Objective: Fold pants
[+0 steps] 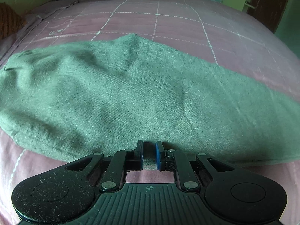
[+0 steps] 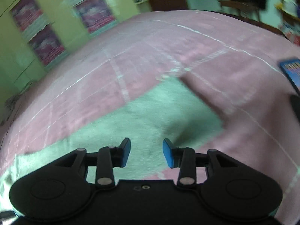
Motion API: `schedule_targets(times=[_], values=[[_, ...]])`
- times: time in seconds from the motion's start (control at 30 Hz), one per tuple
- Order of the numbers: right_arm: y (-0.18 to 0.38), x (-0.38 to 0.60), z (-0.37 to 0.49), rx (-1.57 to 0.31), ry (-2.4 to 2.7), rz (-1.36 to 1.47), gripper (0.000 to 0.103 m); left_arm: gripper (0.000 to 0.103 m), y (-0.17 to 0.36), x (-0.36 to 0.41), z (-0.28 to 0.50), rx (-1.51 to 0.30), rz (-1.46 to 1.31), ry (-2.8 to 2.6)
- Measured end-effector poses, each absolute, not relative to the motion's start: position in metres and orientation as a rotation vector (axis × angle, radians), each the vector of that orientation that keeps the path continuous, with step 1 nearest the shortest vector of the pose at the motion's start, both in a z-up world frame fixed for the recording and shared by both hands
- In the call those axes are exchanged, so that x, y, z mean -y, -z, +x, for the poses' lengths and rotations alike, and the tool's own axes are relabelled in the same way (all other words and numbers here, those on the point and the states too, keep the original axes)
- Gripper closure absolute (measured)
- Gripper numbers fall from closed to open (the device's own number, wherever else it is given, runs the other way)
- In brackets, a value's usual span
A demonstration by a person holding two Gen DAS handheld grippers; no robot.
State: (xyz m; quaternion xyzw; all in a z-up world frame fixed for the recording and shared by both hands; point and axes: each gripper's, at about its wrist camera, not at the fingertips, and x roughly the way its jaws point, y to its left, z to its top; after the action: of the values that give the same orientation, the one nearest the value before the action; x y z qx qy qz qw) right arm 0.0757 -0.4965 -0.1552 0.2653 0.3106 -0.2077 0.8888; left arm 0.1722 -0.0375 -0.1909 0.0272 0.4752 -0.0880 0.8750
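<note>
Green pants lie flat across a pink bedspread, folded lengthwise into one long band running left to right. My left gripper is at the band's near edge, its jaws nearly together with a strip of green cloth pinched between the pads. In the blurred right wrist view, the leg end of the pants points away, with its hem corner lying on the bedspread. My right gripper hovers over that leg with its blue pads apart and nothing between them.
A blue book-like thing lies on the bed at the right edge. Green cupboards stand behind the bed. A brown knitted cushion and crumpled bedding are at the far left, and a dark door is at the far right.
</note>
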Motion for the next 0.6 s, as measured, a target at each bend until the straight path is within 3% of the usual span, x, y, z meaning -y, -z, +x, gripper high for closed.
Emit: schedule_targets(times=[0.17,0.37,0.6], values=[[0.176,0.475,0.112,-0.793,0.4,0.365,0.066,0.089,0.185,0.032,0.174,-1.001,0.04,0.196],[0.158,0.463,0.121,-0.717,0.358,0.405,0.06,0.089,0.178,0.065,0.191,-0.985,0.068,0.239],[0.163,0.397,0.208,-0.76,0.196,0.255,0.063,0.089,0.186,0.12,0.229,-0.95,0.115,0.241]])
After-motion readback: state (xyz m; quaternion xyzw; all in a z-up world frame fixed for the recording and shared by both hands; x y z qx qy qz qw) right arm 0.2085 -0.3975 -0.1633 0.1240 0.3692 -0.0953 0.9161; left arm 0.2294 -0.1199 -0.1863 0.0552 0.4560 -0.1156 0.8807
